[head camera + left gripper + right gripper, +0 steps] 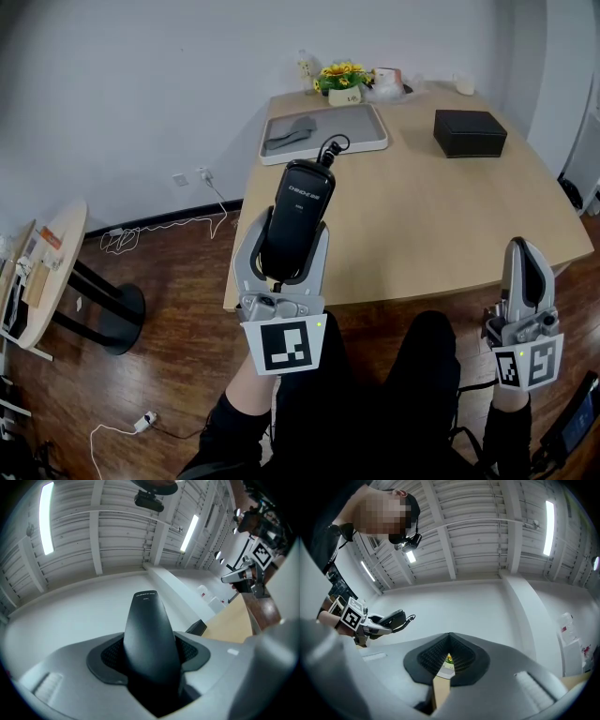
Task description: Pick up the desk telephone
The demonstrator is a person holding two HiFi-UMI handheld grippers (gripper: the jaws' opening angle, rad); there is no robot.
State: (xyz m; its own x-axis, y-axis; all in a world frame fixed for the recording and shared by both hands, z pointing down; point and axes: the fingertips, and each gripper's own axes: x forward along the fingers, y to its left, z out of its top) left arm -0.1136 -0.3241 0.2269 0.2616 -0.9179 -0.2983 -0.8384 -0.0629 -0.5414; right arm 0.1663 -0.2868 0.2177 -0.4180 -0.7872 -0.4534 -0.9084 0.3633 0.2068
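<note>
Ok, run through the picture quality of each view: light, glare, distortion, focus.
Head view: even light, sharp, only mild bending at the edges. Left gripper view: heavy fisheye with black corners, ceiling light strip blown out, handset close and soft. Right gripper view: same fisheye, bright light strip, jaws blurred up close.

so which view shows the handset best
The head view: the whole handset shows there with its cord, clamped in the left gripper. The left gripper view gives only a foreshortened look along it between the jaws. The right gripper view shows it small and far off.
</note>
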